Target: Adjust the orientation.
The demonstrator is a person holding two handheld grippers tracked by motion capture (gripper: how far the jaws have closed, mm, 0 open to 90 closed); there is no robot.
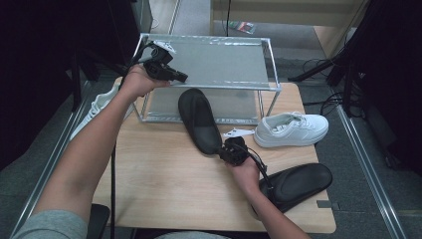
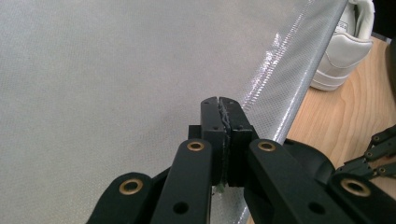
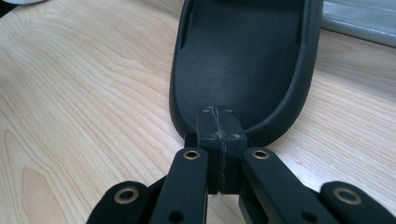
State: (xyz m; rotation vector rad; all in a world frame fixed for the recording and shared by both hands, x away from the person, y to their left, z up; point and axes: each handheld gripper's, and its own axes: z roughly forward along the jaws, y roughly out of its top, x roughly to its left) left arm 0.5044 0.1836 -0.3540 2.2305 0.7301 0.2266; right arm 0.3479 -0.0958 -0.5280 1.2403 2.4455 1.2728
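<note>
Your right gripper (image 1: 230, 151) sits at the near end of the black slipper (image 1: 199, 119), which lies on the table (image 1: 164, 174) with its far end angled toward the lower tier of the metal rack (image 1: 271, 64). In the right gripper view the fingers (image 3: 219, 128) are pressed together with no gap between them, right at the slipper's (image 3: 247, 60) rim; they look clamped on the edge, though the rim wall between the pads is too thin to confirm. Holding by the heel end makes sense, as it leaves the long body free to slide forward under the shelf. Your left gripper (image 1: 175, 75) hangs over the front left corner of the rack's top shelf, and in the left gripper view its fingers (image 2: 223, 121) are closed on nothing, with the grey shelf mesh (image 2: 93, 84) behind them. Judgement: it is parked there either to steady the frame or just to stay out of the way. The second black slipper (image 1: 298, 181) lies near the table's near right corner, beside your right forearm. A white sneaker (image 1: 291, 129) stands to the right of the rack, close to the held slipper but apart from it; another white sneaker (image 1: 97, 107) shows partly behind your left arm, off the left table edge. Likely step in hand: shelving the slippers on the rack, first one not yet in.
</note>
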